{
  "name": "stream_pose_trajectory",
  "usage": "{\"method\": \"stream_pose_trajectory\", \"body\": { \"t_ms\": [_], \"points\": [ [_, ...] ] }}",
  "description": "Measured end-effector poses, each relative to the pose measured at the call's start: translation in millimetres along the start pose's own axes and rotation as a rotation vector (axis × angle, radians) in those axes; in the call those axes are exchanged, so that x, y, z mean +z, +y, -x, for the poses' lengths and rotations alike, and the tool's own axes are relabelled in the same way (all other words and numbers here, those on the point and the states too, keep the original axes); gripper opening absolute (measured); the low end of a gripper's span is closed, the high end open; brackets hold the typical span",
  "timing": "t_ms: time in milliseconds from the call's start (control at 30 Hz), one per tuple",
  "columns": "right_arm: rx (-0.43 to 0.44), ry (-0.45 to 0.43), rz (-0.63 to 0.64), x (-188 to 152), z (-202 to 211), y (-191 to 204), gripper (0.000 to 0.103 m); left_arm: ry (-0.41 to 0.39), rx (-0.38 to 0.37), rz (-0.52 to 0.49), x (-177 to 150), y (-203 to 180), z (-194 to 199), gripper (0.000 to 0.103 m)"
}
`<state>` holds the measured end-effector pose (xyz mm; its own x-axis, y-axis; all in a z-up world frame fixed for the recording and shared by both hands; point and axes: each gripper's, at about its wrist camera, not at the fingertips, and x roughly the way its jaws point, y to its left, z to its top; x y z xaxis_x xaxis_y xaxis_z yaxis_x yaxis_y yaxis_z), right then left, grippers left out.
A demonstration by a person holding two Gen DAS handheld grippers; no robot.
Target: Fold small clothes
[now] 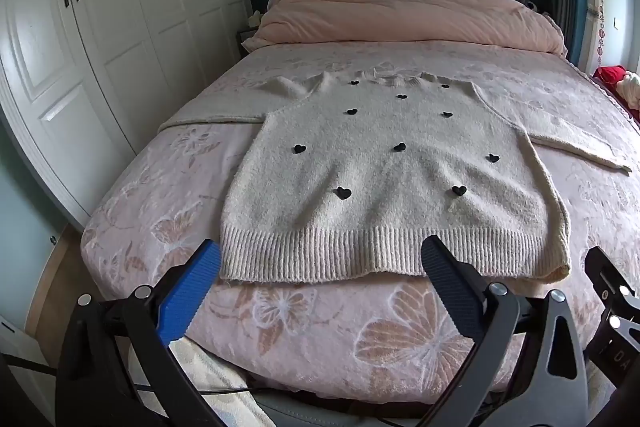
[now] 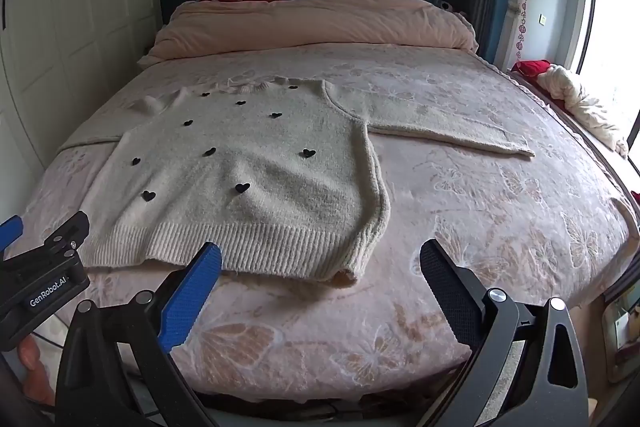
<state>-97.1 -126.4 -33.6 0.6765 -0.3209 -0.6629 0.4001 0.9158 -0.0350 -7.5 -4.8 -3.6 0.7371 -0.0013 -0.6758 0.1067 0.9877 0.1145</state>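
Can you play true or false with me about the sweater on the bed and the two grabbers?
1. The sweater lies flat on the bed. True.
2. The sweater has red stars on it. False: it has small black hearts.
3. The left gripper is squeezing the hem. False: it is open and holds nothing.
4. The right gripper is open too. True.
5. Both sleeves are folded over the front. False: the sleeves are spread out to the sides.
6. A pink quilt is piled at the head of the bed. True.
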Motion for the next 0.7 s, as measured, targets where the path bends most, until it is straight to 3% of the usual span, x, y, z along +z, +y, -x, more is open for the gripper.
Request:
{"method": "stream_pose_trajectory", "body": {
  "t_ms": [700],
  "points": [
    [0.006, 0.002, 0.001, -3.0, -0.6, 1.7, 0.098, 0.003, 0.0, -0.006, -3.9, -0.8, -0.2, 0.098]
  ]
}}
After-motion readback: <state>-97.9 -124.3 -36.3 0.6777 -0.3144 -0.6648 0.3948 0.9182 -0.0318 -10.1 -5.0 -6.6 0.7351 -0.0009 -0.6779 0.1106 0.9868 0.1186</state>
